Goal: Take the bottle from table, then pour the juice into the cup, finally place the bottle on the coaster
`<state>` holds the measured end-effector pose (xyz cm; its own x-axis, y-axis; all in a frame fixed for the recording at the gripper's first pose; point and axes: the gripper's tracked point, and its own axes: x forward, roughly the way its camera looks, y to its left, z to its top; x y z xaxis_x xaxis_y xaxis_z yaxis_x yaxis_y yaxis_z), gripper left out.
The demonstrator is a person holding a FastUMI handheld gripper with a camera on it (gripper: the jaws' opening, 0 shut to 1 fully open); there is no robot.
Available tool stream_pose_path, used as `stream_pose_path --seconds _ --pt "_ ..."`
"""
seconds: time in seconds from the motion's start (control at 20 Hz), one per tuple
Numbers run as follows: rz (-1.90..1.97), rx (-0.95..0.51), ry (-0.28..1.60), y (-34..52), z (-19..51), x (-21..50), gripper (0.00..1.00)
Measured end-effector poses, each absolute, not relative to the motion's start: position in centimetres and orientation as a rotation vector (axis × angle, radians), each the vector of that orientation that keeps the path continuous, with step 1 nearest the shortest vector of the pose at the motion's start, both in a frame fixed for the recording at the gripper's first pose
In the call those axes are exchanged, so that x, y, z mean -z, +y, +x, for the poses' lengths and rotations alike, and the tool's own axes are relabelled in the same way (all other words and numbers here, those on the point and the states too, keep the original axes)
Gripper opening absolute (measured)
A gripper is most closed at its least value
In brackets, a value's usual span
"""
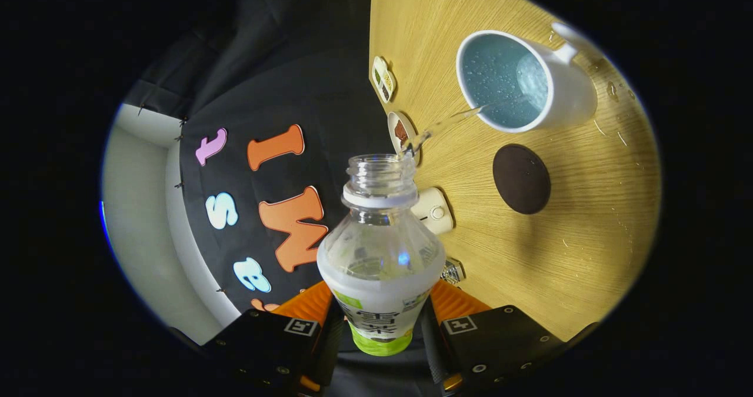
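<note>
Clear plastic is sitting clamped between the two fingers of the gripper (381, 326), which are pressing on either side of the labelled lower body of the bottle (381, 256). So the first step, taking the bottle off the table, looks done. The bottle is being held tipped, its uncapped mouth pointing away from the fingers, and a thin stream of liquid (453, 122) is running from the mouth across into the white cup (526, 82), which is standing on the wooden table (588, 238) well beyond the fingers. Liquid and bubbles are showing inside the cup, so the pour is under way, and some liquid is remaining in the bottle's shoulder. A few droplets are lying on the table near the cup. The dark round coaster (521, 179) is lying just beside the cup, nearer the gripper, with nothing on it. What is left, by my reading: finishing the pour, righting the bottle, and setting it on the coaster.
</note>
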<state>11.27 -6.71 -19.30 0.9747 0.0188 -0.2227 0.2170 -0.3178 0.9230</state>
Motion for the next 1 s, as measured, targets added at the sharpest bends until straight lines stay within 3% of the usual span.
stream_pose_path --seconds 1.0 --pt "1.947 0.184 0.137 -7.4 11.2 18.3 0.62"
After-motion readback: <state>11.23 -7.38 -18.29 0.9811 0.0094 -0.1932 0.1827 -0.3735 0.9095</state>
